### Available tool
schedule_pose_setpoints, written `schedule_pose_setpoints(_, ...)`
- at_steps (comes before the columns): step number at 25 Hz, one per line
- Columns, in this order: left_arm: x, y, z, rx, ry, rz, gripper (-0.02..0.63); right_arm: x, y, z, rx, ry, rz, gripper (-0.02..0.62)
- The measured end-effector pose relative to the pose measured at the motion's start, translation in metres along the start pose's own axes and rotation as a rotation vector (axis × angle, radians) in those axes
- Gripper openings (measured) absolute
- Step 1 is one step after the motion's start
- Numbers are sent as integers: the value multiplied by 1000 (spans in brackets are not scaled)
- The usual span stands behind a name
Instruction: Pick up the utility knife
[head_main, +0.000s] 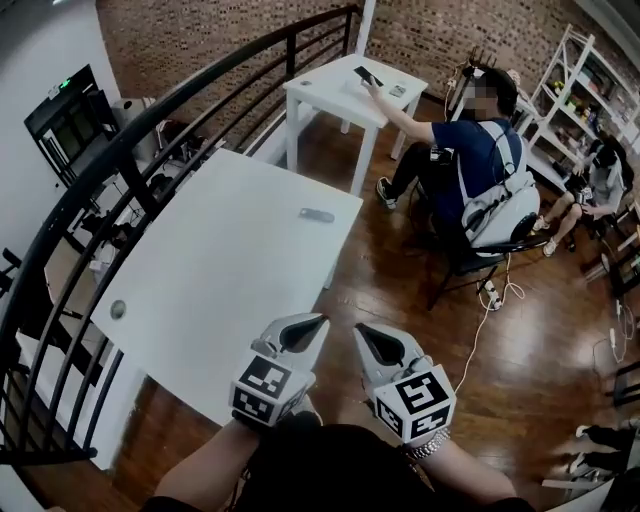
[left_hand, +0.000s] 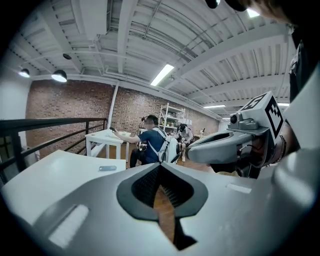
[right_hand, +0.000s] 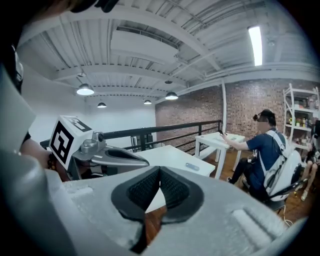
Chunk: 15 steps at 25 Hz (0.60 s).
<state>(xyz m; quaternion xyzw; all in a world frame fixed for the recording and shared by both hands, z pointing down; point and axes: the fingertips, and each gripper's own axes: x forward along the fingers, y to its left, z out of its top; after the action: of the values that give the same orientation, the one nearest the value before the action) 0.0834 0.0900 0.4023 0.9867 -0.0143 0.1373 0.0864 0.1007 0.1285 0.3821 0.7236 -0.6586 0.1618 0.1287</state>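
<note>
Head view — utility knife (head_main: 316, 214) well beyond left hand-held gripper (head_main: 321, 323)

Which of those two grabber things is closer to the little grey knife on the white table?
Left, narrowly. The left gripper is over the near edge of the table, with the utility knife ahead of it; the right gripper is beside it, over the floor.

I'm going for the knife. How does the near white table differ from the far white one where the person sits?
The near table carries the grey utility knife close to its far edge; the far table holds only small items I cannot identify. Nobody sits at the near table; a seated person reaches onto the far table. The near table looks larger, though it is also closer. Both are white, rectangular and beside the black railing.
</note>
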Motion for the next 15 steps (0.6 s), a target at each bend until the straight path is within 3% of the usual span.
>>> schedule_pose_setpoints(5, -1, 34, 18, -13, -22, 59, 17, 45, 0, 25, -55, 6, 80, -6)
schedule_pose_setpoints(15, 4, 93, 12, -96, -6, 175, 17, 124, -8, 32, -131, 78, 199, -5)
